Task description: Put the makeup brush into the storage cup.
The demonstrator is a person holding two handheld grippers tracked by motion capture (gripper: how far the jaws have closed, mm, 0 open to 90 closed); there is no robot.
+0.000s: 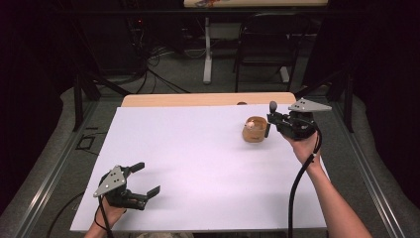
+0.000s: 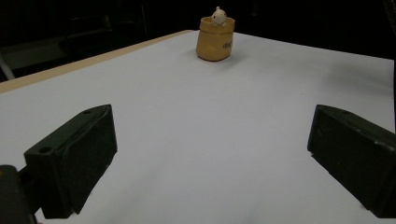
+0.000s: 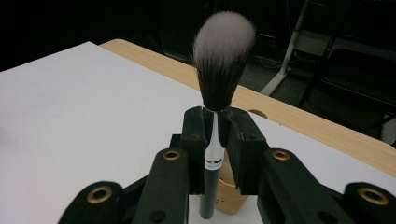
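A: Black-handled brush [image 3: 215, 140] is clamped upright in the right tool [image 3: 215, 135], bristles up, silver ferrule between the jaws.

B: Position?

A: Far right of the white surface [image 1: 198, 163], just beside the tan pot [image 1: 254, 132]. Handle end hangs over the pot, going by the right gripper view. Contact with it: can't tell.

B: Pot contents?

A: Small pale figure [image 2: 217, 16] poking out the top.

B: Left tool [image 1: 143, 179]?

A: Jaws spread wide, nothing between them. Near-left corner, low over the surface, well apart from the pot.
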